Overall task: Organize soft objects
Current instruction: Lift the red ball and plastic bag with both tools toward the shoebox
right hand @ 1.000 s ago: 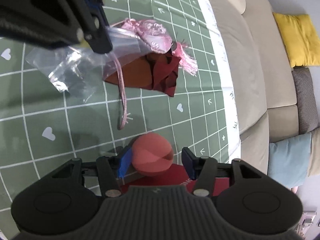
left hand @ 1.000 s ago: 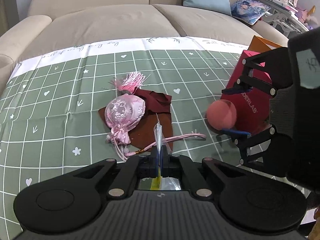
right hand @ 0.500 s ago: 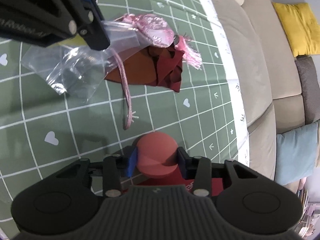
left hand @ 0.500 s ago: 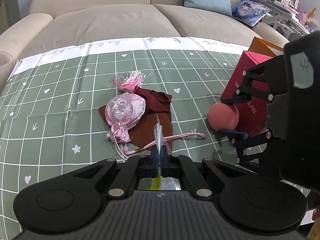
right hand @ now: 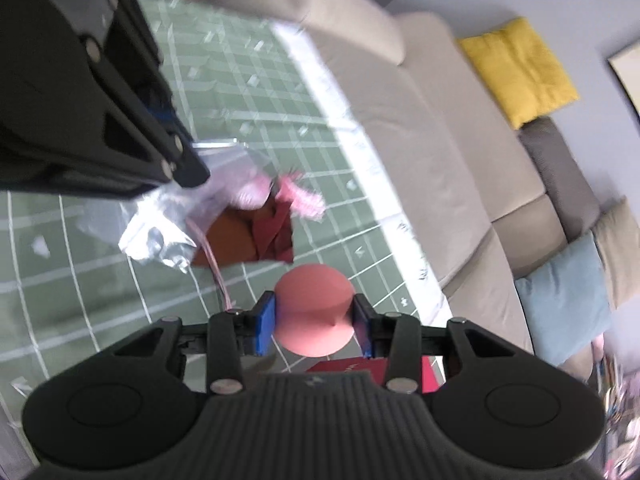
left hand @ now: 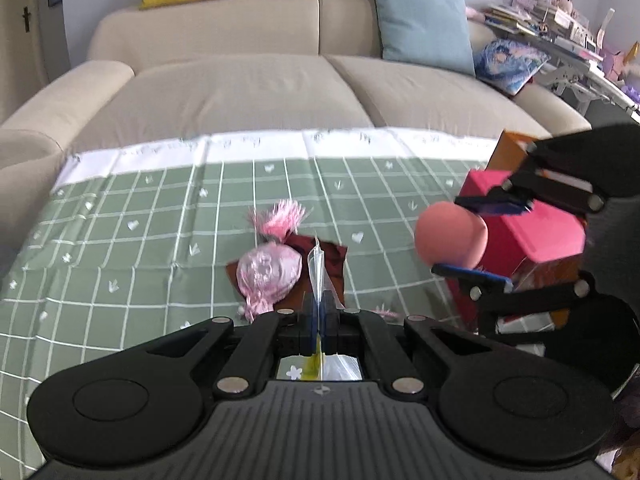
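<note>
My left gripper (left hand: 319,320) is shut on a clear plastic zip bag (left hand: 318,272), held edge-on above the green cloth; the bag hangs crumpled in the right wrist view (right hand: 168,220). My right gripper (right hand: 314,320) is shut on a squashed salmon-pink foam ball (right hand: 314,304), lifted off the cloth; it shows at the right in the left wrist view (left hand: 450,236). A pink satin drawstring pouch (left hand: 268,270) with a tassel lies on a dark red cloth piece (left hand: 332,256) in the middle of the cloth.
A green checked tablecloth (left hand: 140,240) covers the table. A red box (left hand: 532,232) with an orange bag behind stands at the right. A beige sofa (left hand: 240,92) with yellow and blue cushions lies beyond. A cluttered shelf (left hand: 560,40) stands at the far right.
My right gripper closed on the pink ball and lifted it off the cloth. Both grippers rose and tilted up, so more of the sofa shows. The left still holds the bag.
</note>
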